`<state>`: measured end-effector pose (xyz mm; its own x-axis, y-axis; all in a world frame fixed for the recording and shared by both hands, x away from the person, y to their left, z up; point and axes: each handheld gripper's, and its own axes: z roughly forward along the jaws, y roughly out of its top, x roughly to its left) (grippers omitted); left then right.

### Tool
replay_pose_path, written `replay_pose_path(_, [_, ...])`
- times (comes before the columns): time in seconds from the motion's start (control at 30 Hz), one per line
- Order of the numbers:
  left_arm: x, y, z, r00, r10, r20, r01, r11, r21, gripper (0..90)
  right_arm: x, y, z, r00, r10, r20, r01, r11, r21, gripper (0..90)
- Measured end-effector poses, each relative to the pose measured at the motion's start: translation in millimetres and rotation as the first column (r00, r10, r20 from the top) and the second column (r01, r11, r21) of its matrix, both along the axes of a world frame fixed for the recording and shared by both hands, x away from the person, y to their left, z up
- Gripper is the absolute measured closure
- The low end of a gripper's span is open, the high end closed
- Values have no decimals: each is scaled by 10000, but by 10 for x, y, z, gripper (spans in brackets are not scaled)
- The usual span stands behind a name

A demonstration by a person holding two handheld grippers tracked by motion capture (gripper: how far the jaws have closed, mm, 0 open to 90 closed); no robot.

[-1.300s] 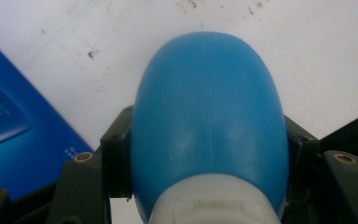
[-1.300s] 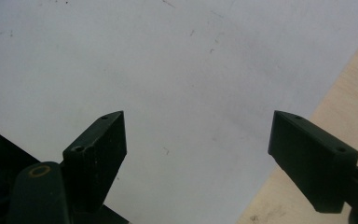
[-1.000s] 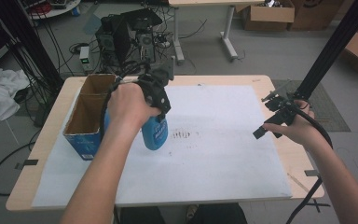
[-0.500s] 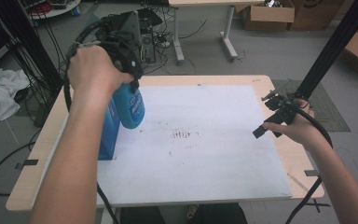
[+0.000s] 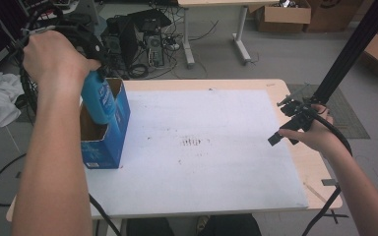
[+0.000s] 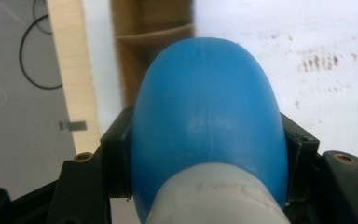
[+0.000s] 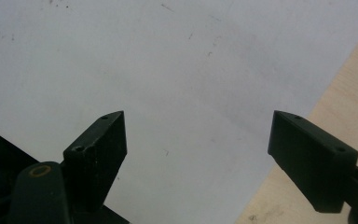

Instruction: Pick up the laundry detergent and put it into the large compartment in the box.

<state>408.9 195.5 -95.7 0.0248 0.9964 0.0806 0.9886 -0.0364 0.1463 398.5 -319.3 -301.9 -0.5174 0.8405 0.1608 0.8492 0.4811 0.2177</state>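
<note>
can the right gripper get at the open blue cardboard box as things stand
Probably not without a long reach: the right gripper sits open at the table's far right edge, while the blue cardboard box stands at the left edge, and the left gripper holds a blue plastic bottle over its opening.

The rounded blue plastic bottle (image 6: 207, 121) looks smooth and slightly glossy, its white cap matt. The open blue box (image 5: 112, 129) is printed cardboard, raw brown inside. A scuffed matt white sheet (image 5: 216, 162) covers the pale wooden desk (image 5: 320, 172).

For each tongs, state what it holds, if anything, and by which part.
Left tongs clamp the blue bottle across its body just above the white cap end. Right tongs stand open, holding nothing.
</note>
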Motion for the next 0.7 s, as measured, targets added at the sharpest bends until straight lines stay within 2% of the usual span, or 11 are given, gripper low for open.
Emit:
replay_pose_path(0.07, [2, 100, -5, 9995, 298, 57, -298, 9996, 7, 381, 5, -6, -2, 10000, -34, -28, 34, 10000, -39, 196])
replay_pose_path(0.23, [7, 189, -39, 9988, 499, 15, -499, 9988, -1, 381, 10, -10, -4, 10000, -67, -42, 67, 10000, -40, 197])
replay_pose_path(0.4, [29, 251, -115, 9985, 545, 51, -545, 9985, 60, 381, 18, -17, -19, 9999, -109, -81, 109, 9999, -62, 197])
replay_pose_path(0.57, [56, 294, -229, 9984, 553, -119, -550, 9982, 234, 381, 25, -22, -35, 9998, -143, -116, 142, 9999, -78, 198])
replay_pose_path(0.7, [72, 340, -338, 9979, 609, -234, -605, 9980, 200, 381, 37, -19, -57, 9998, -147, -165, 145, 9998, -111, 197])
